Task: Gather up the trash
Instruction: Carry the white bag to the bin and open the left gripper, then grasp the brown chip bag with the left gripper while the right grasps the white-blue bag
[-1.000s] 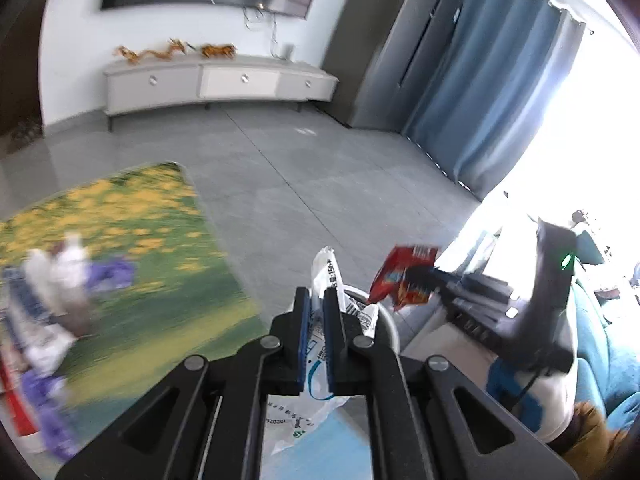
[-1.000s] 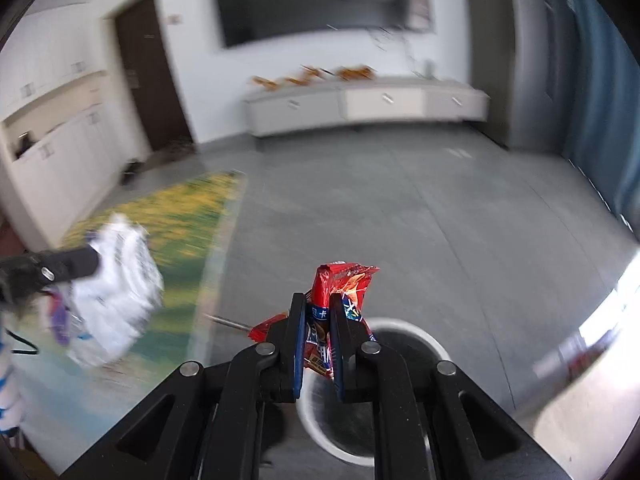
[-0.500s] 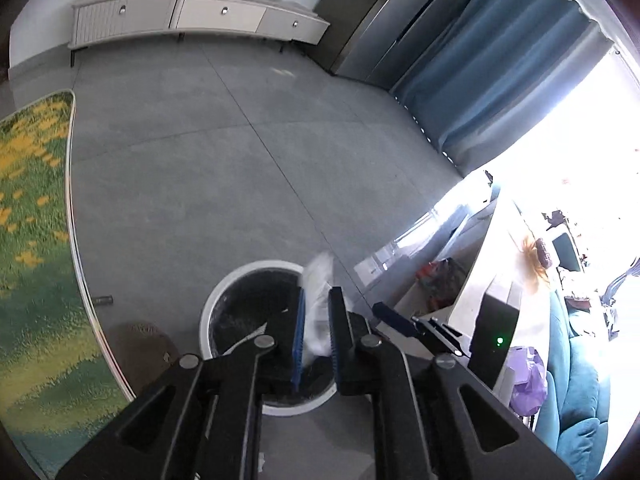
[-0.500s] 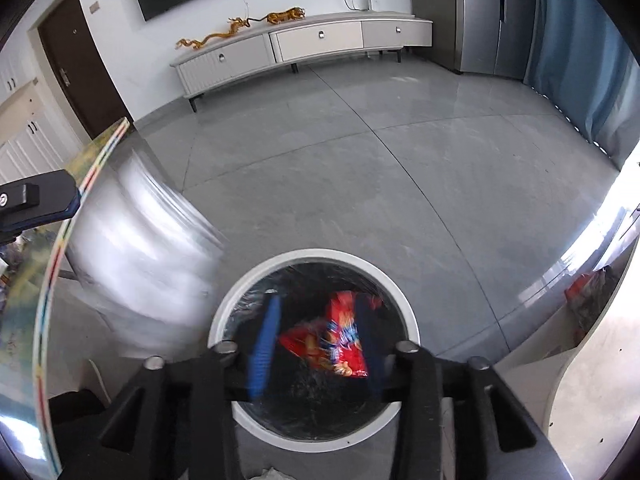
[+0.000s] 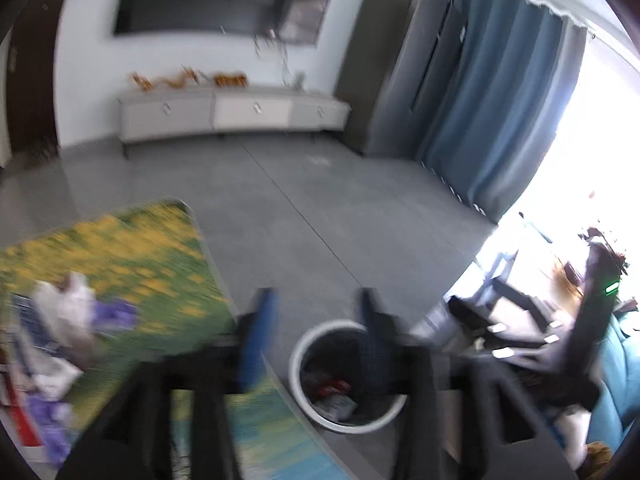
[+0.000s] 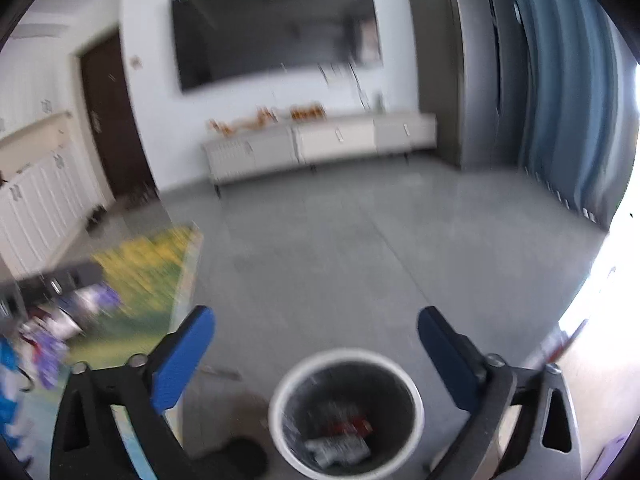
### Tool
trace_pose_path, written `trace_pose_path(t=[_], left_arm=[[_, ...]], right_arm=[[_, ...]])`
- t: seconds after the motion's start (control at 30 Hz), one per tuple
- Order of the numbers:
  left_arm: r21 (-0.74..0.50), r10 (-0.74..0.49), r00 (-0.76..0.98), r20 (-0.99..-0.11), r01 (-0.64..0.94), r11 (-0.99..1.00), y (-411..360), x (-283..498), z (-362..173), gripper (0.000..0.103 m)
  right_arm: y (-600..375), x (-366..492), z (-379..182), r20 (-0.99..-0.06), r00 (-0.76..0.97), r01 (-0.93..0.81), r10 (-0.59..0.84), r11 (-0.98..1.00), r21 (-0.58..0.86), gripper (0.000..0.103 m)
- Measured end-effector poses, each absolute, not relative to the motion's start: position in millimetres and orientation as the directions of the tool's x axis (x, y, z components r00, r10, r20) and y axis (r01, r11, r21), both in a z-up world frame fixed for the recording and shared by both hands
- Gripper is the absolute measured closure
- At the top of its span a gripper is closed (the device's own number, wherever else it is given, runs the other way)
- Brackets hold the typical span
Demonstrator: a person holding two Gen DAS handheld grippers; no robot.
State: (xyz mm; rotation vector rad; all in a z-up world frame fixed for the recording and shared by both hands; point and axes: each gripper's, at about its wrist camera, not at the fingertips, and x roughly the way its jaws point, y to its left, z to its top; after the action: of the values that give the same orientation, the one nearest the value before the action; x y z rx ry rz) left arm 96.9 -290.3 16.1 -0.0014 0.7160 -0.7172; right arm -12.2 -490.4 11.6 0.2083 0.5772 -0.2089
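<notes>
Both your grippers are now empty: the left gripper point(image 5: 316, 312) has let go of the white plastic bag it was pinching a second ago and its jaws stand apart, and the right gripper point(image 6: 316, 344) is spread wide, the red snack wrapper gone from between its blue pads point(image 6: 182, 360). Both pieces now lie inside the white bin point(image 6: 418, 390) on the grey floor; you can see the red wrapper point(image 6: 354, 426) and the pale crumpled bag point(image 6: 336, 450) at the bottom, just beside each other. You have lifted both cameras up and away from the bin mouth, and the views are blurred by that swing. That closes this drop, but the job looks unfinished: on the flowered tabletop point(image 5: 132, 256) to your left a blurred heap of white and purple litter point(image 5: 76, 312) waits, well apart from the bin, so your next reach likely goes there
</notes>
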Motion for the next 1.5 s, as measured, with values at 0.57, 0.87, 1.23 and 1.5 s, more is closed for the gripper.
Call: trace_pose_path(t=[0.57, 0.87, 1.23, 1.5], left_arm=[[-0.239, -0.418, 0.653, -0.631, 0.349, 0.906, -18.3, 120.4, 13.7, 0.042], [-0.276, -0.314, 0.674, -0.668, 0.168, 0.947, 101.6, 144.0, -18.3, 0.042], [-0.400, -0.355, 0.582, -0.731, 0.055, 0.915, 152.0, 179.0, -77.3, 0.042], [-0.440, -0.394, 0.567, -0.723, 0.062, 0.896, 151.3, 194.8, -91.5, 0.042]], right_arm=[[-310.9, 28.7, 86.0, -0.505, 0.845, -0.141, 0.175, 0.984, 0.105, 0.000], [-207.7, 94.3, 40.8, -0.674, 0.663, -0.366, 0.325, 0.926, 0.086, 0.024], [-135.4, 170.6, -46.9, -0.861, 0.452, -0.464, 0.232, 0.886, -0.005, 0.039], [-118.8, 187.6, -72.9, -0.900, 0.395, -0.495, 0.185, 0.868, -0.039, 0.039]])
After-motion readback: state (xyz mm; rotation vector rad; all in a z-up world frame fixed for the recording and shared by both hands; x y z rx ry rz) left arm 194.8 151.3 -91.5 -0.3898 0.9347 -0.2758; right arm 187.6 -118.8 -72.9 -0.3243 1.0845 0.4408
